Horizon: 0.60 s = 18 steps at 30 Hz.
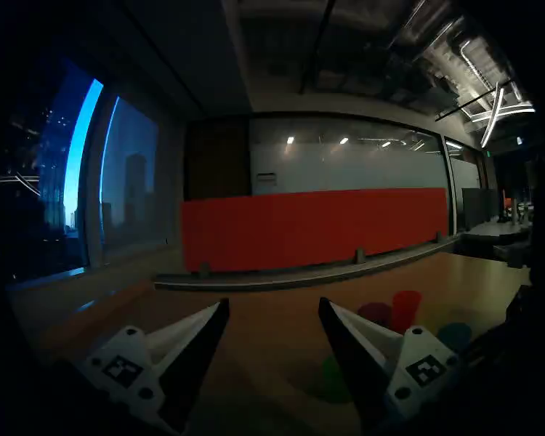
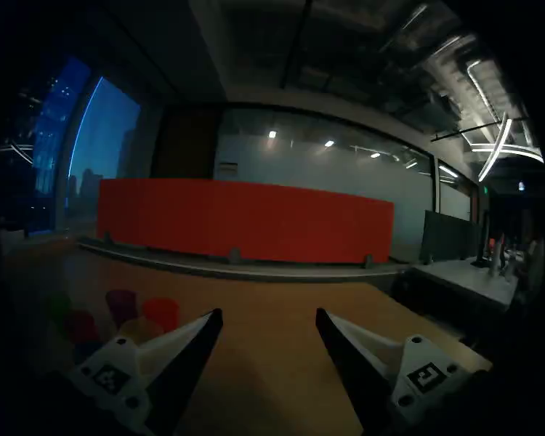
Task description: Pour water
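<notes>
Several coloured plastic cups stand on a wooden table (image 1: 287, 341). In the left gripper view a red cup (image 1: 405, 309), a dark maroon cup (image 1: 375, 313), a teal cup (image 1: 455, 336) and a green cup (image 1: 336, 379) sit around the right finger. My left gripper (image 1: 272, 323) is open and holds nothing. In the right gripper view a red cup (image 2: 160, 313), a purple cup (image 2: 120, 304), a dark red cup (image 2: 81, 326) and a green cup (image 2: 57, 305) cluster at the lower left, beyond the left finger. My right gripper (image 2: 267, 327) is open above the bare table (image 2: 287, 327), holding nothing.
The room is dim. A long red partition (image 1: 316, 225) (image 2: 243, 218) runs along the table's far edge. Large windows (image 1: 91, 182) are at the left. Another desk (image 2: 465, 280) stands to the right.
</notes>
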Available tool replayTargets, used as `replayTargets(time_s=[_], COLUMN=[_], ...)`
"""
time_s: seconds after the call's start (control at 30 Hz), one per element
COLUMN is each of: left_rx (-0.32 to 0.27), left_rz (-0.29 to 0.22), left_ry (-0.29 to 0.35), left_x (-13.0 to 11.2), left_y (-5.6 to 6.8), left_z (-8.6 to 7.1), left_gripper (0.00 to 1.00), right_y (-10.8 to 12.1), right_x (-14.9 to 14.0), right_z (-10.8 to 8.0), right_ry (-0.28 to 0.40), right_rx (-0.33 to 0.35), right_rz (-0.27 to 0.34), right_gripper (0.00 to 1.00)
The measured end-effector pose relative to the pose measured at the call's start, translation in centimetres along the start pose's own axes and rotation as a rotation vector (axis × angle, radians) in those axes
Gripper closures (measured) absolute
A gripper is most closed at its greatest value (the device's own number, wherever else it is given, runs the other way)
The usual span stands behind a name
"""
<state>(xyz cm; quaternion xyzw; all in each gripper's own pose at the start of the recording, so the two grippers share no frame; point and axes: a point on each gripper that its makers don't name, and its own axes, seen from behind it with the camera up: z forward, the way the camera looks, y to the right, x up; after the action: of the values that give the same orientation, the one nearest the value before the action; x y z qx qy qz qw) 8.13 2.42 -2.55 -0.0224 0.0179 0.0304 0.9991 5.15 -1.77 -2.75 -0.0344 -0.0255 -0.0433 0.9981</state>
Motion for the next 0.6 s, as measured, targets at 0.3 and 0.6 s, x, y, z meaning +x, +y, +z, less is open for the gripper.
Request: replayTargets(time_s=[0.3,0.6], left_rx=[0.009,0.032], left_rz=[-0.027,-0.042], left_ry=[0.010,0.000], left_x=[-1.3,-3.6], left_y=[0.0,-1.0], left_z=[0.2,0.5], left_gripper=[0.09,0.10], right_y=[-0.3,-0.5], right_x=[-0.2,-0.5], right_z=[-0.1,-0.2], right_ry=[-0.011,-0.022], right_rx=[0.006,0.012], right_rz=[0.016,0.014], right_gripper=[0.01,0.01])
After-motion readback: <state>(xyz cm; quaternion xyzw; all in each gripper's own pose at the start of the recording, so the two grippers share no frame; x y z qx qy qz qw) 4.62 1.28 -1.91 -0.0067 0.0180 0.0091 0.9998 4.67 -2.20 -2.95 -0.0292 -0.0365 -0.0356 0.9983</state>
